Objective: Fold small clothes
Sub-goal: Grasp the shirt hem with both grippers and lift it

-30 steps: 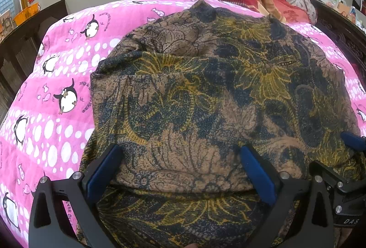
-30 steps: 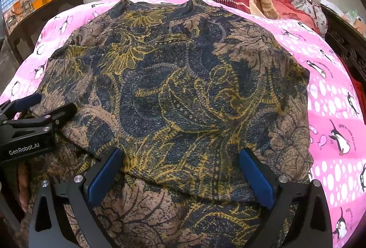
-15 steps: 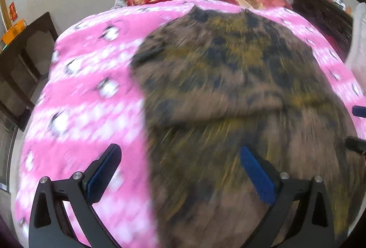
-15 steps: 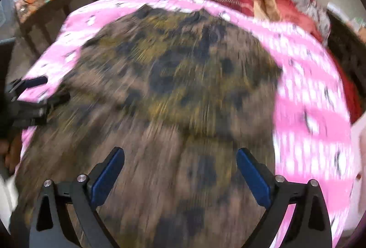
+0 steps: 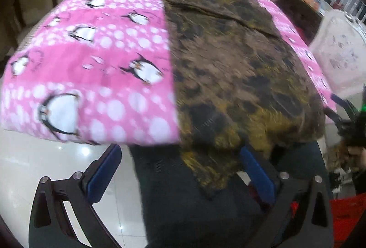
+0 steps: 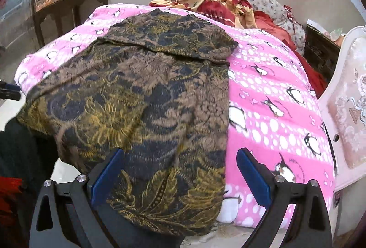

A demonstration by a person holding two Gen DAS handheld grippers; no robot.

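Observation:
A brown garment with a dark blue and gold floral print (image 5: 228, 60) lies spread along the pink penguin blanket (image 5: 96, 60); its near end hangs over the bed's front edge. It shows in the right wrist view too (image 6: 148, 106), with its far end folded over. My left gripper (image 5: 180, 170) is open and empty, off the bed's front edge, below the hanging hem. My right gripper (image 6: 180, 172) is open and empty above the garment's near end. The right gripper also shows at the right edge of the left wrist view (image 5: 343, 115).
A heap of red and cream bedding (image 6: 210, 3) lies at the bed's far end. A dark wooden side table (image 6: 68, 9) stands at the left, a white padded headboard (image 6: 347, 115) at the right. White floor tiles (image 5: 57, 161) lie below the bed's edge.
Both grippers have pulled back from the garment toward the bed's front edge and apart; the left one swung left and low, so floor now shows beneath it. Both stayed open.

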